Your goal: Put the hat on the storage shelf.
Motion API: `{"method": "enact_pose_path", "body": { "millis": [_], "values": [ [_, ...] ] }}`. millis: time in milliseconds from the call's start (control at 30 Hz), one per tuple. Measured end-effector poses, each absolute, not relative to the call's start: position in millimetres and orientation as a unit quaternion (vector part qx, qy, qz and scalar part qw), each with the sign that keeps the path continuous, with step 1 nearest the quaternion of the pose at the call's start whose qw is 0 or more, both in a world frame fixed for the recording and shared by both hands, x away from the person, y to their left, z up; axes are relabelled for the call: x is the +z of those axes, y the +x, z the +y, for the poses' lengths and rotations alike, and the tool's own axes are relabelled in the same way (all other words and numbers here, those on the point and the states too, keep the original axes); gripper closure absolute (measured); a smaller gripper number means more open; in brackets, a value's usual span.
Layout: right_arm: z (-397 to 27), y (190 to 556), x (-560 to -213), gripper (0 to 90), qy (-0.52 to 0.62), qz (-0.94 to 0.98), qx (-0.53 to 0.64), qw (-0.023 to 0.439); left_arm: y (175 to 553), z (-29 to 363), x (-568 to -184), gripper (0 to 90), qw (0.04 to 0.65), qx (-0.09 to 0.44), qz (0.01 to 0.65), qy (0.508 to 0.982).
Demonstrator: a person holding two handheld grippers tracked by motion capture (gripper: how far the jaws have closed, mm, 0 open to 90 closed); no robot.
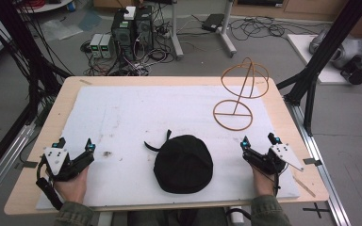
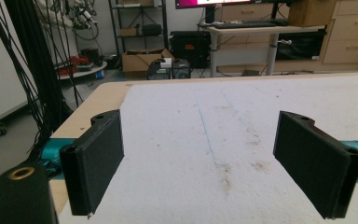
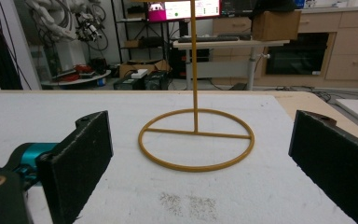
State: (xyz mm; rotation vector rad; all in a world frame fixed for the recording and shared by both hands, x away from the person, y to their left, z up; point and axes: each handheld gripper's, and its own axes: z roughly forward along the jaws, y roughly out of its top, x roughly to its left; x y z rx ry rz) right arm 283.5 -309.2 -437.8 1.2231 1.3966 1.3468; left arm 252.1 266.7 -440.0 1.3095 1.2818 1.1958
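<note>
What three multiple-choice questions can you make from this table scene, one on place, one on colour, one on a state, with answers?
1. Where does the cap lie?
A. Between the two grippers
B. On the stand
C. On the floor

2. What colour is the stand?
A. Blue
B. Yellow-orange
C. White

3. How do the right gripper's jaws stand?
A. Shut on the cap
B. Shut on the stand
C. Open, holding nothing

Answers:
1. A, the cap rests on the white mat, with the left gripper on its other side.
2. B, its rings and post are yellow-orange.
3. C, the right gripper view shows bare mat between wide jaws.
</note>
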Motion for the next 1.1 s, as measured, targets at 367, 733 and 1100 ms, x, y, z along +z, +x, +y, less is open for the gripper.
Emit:
{"method": "enact_pose_path", "body": {
  "millis": [367,733,1100],
  "values": [
    [-299,282,-431,3.6,0.472,0.565,0.548,0.397,252,268,-441,16.2,0.456,0.485,0.527,0.53],
    [-286,282,-430,3.6,0.447,0.586,0.56,0.379,253,272,-441,16.2,0.457,0.48,0.534,0.525],
    [-269,279,-428,3.6,0.421,0.608,0.573,0.352,253,273,-442,16.2,0.456,0.478,0.537,0.525]
  ]
}}
